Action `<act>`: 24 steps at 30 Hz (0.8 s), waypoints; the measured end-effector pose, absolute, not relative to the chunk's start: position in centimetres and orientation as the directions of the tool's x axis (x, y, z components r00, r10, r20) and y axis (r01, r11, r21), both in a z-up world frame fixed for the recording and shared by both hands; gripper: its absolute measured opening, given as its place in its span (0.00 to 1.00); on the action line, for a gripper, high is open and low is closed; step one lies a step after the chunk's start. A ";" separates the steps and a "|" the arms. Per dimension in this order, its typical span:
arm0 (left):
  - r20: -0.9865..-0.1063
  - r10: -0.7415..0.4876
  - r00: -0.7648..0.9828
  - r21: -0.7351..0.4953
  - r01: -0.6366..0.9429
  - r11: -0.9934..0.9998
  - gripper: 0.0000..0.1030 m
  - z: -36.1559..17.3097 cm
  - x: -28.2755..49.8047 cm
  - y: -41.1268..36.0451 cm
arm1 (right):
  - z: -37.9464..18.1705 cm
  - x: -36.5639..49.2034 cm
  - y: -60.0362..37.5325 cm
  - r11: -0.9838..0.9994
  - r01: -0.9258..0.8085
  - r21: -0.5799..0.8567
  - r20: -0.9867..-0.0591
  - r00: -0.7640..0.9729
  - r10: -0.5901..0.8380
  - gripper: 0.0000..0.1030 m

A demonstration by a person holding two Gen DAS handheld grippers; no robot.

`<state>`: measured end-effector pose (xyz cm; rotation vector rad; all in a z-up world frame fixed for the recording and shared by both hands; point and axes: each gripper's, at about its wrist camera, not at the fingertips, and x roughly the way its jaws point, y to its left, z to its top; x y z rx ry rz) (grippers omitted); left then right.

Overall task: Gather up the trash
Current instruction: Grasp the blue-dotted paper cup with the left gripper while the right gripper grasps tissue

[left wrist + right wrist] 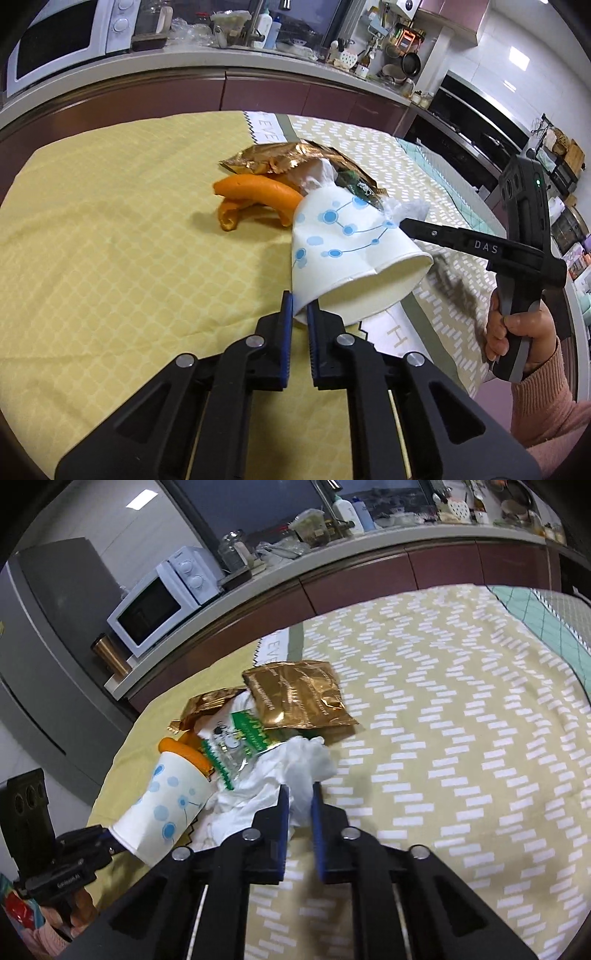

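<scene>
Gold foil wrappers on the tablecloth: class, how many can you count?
2. One gold wrapper lies flat at the far side of the trash pile; a second, crumpled wrapper sits left of it, behind the orange peel. Others may be hidden beneath the pile.

Both views are evenly bright under indoor ceiling light; a ceiling panel (139,501) glows at the upper left of the right wrist view. Shadows beneath the orange peel (255,201) are soft. The gold wrapper (299,698) shows glare. Fisheye curving bends the counter edge (207,64), corners vignette black, and the near cloth blurs slightly.
</scene>
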<state>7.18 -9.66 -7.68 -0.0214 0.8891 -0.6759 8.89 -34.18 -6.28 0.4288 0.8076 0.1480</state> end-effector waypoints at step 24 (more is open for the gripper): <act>-0.600 -0.525 0.604 -0.293 0.445 0.846 0.07 -4.5 2.5 2.4 | 2.2 4.7 -28.3 0.878 -0.232 0.418 -0.507 0.743 0.437 0.03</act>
